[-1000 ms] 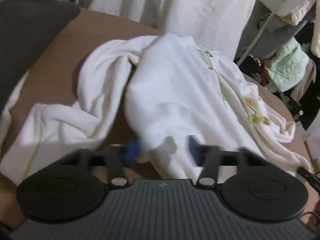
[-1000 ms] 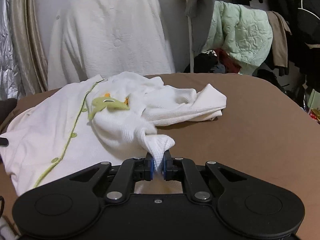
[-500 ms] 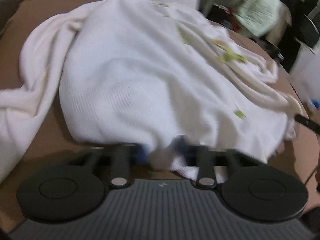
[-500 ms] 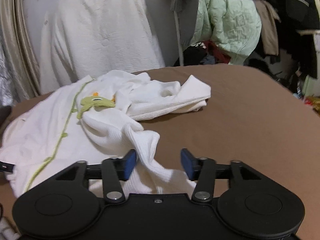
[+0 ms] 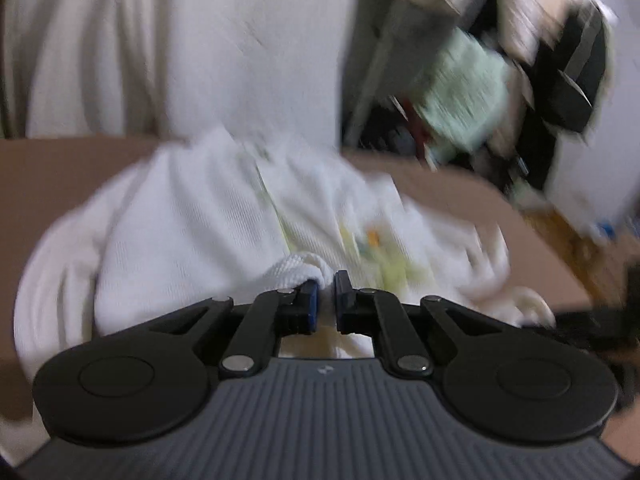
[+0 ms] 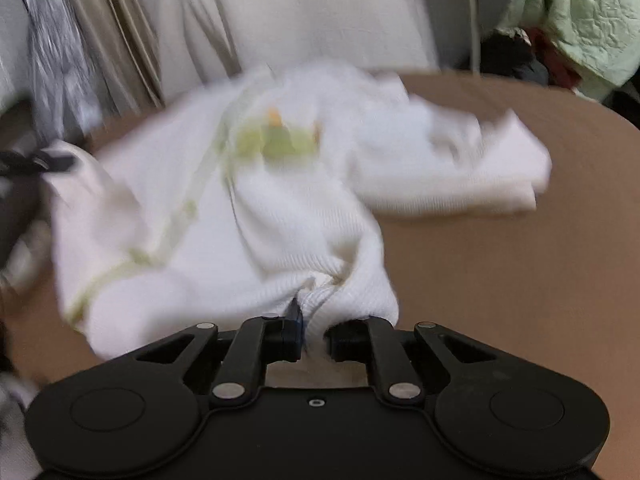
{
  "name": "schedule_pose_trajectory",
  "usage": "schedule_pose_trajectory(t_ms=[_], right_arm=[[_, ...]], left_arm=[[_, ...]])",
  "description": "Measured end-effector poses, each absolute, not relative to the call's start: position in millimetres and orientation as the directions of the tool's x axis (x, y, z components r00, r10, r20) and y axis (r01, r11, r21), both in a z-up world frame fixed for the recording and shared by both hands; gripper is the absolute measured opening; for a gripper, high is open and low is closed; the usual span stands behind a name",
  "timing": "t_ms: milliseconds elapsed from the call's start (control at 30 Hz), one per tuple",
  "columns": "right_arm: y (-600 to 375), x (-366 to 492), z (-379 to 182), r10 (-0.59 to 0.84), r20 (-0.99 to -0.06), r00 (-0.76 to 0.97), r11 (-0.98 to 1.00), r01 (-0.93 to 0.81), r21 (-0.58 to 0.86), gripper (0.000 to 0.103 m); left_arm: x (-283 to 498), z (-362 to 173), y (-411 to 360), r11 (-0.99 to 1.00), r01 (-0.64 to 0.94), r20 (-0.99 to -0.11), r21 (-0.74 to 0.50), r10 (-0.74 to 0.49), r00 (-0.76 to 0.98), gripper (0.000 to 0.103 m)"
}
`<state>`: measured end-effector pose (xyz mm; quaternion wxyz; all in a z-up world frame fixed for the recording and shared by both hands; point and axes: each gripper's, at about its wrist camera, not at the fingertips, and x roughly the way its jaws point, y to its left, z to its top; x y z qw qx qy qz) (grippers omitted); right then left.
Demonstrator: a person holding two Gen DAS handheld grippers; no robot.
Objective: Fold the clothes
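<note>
A white knit garment (image 5: 192, 220) with green trim and a green-and-orange patch lies bunched on the brown table (image 5: 60, 168). In the left wrist view my left gripper (image 5: 326, 280) has its jaws closing, and a fold of the garment's edge is pinched between the blue pads. The right wrist view shows the same garment (image 6: 280, 208) spread across the table (image 6: 520, 260), one sleeve lying out to the right. My right gripper (image 6: 314, 312) also has its jaws closing, with a gathered fold of the cloth squeezed between them. Both views are blurred by motion.
Behind the table stands a chair under a white cover (image 6: 300, 12). A pale green quilted jacket (image 6: 580, 12) and dark clothes hang at the back right, and beige curtains (image 6: 112, 40) hang at the back left. Bare brown tabletop stretches to the right.
My left gripper went from open over the garment to pinching its edge and rose with it. My right gripper let go of its fold, opened wide, then closed on another fold farther left.
</note>
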<state>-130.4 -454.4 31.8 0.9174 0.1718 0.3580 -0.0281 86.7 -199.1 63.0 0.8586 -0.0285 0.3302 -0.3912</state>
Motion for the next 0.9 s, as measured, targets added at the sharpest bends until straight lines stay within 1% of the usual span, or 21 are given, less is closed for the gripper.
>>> schedule_pose_trajectory(t_ms=[33,67,100,133,200,233,267,333,400,467,533,633,667,733,767,900], right_arm=[[-468.4,-122.7,37.4,0.073,-0.638,0.766,0.915,0.203,0.349,0.013],[-482.6,-115.4,40.9,0.067,-0.615,0.786,0.886,0.236,0.399,0.013],[-496.7,-108.1,40.5,0.045,-0.604,0.796,0.855,0.282,0.436,0.013],[-509.9,-101.1,35.5,0.006,-0.611,0.792,0.832,0.335,0.442,0.013],[-532.0,-88.6,21.9,-0.075,-0.638,0.767,0.802,0.426,0.418,0.013],[-539.0,-84.1,12.9,-0.097,-0.652,0.752,0.799,0.45,0.4,0.015],[-545.0,-81.6,2.7,-0.098,-0.666,0.74,0.79,0.465,0.4,0.024],[-549.6,-85.0,-11.4,-0.086,-0.662,0.745,0.768,0.472,0.432,0.033],[-548.8,-92.4,-14.3,-0.082,-0.637,0.767,0.771,0.454,0.446,0.038],[-546.7,-99.1,-15.8,-0.08,-0.624,0.777,0.778,0.44,0.449,0.046],[-544.0,-107.0,-17.2,-0.067,-0.611,0.789,0.781,0.422,0.46,0.047],[-539.1,-123.4,-19.2,-0.017,-0.583,0.813,0.775,0.378,0.506,0.052],[-538.3,-127.2,-20.9,0.002,-0.579,0.815,0.771,0.367,0.519,0.055],[-539.2,-130.6,-23.0,0.015,-0.577,0.817,0.77,0.358,0.527,0.055],[-539.5,-132.4,-24.3,0.02,-0.57,0.822,0.772,0.35,0.531,0.055],[-540.6,-137.5,-33.3,0.042,-0.549,0.835,0.745,0.34,0.573,0.055]], left_arm=[[101.6,63.2,-201.7,0.718,0.603,-0.524,-0.348,-0.682,0.51,0.022],[115.1,56.2,-200.0,0.738,0.544,-0.528,-0.4,-0.671,0.521,0.051],[128.6,49.2,-198.3,0.752,0.481,-0.534,-0.451,-0.659,0.53,0.063],[141.5,42.1,-196.4,0.761,0.417,-0.54,-0.497,-0.648,0.538,0.064],[145.4,23.4,-185.4,0.745,0.383,-0.521,-0.546,-0.66,0.542,0.065],[140.1,13.7,-179.4,0.748,0.377,-0.52,-0.546,-0.656,0.548,0.066],[134.8,4.0,-173.4,0.751,0.371,-0.519,-0.546,-0.651,0.553,0.066],[121.1,-12.7,-162.5,0.757,0.38,-0.524,-0.531,-0.646,0.555,0.066],[105.9,-25.1,-154.4,0.783,0.396,-0.529,-0.48,-0.618,0.581,0.066],[97.1,-29.6,-147.2,0.817,0.389,-0.525,-0.426,-0.573,0.629,0.066],[93.4,-30.5,-140.4,0.844,0.371,-0.517,-0.388,-0.533,0.67,0.066],[97.6,-27.8,-131.4,0.869,0.333,-0.512,-0.366,-0.487,0.707,0.068],[99.2,-27.7,-127.1,0.868,0.334,-0.513,-0.367,-0.488,0.706,0.068],[100.9,-28.9,-124.0,0.858,0.363,-0.52,-0.364,-0.51,0.685,0.068],[99.4,-30.5,-125.3,0.849,0.389,-0.522,-0.359,-0.528,0.67,0.066],[94.6,-37.7,-146.9,0.833,0.465,-0.529,-0.3,-0.551,0.645,0.065]])
